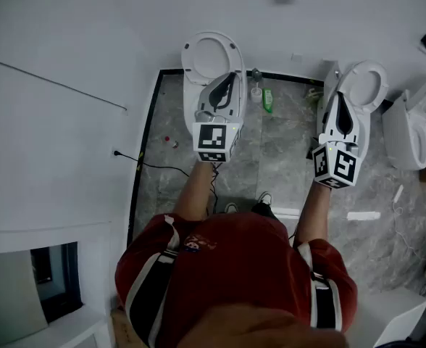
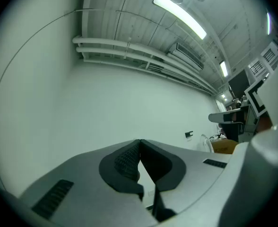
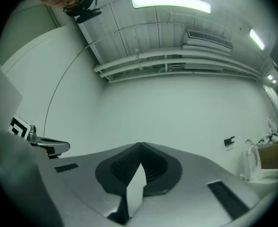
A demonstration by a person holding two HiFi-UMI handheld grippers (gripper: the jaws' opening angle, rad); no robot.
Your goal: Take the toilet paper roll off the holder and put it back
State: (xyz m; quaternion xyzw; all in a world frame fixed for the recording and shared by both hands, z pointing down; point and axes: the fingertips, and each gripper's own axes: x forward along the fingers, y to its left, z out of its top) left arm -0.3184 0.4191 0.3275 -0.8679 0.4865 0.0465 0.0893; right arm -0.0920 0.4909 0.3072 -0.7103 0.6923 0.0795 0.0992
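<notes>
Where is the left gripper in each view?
Head view: left gripper sits left of centre, pointing toward the wall.
Left gripper view: its own jaws fill the bottom centre, shut, with nothing between them.
Right gripper view: it is at the left edge, seen side-on.
Shared landmark: the white wall ahead, crossed by a thin dark line.
</notes>
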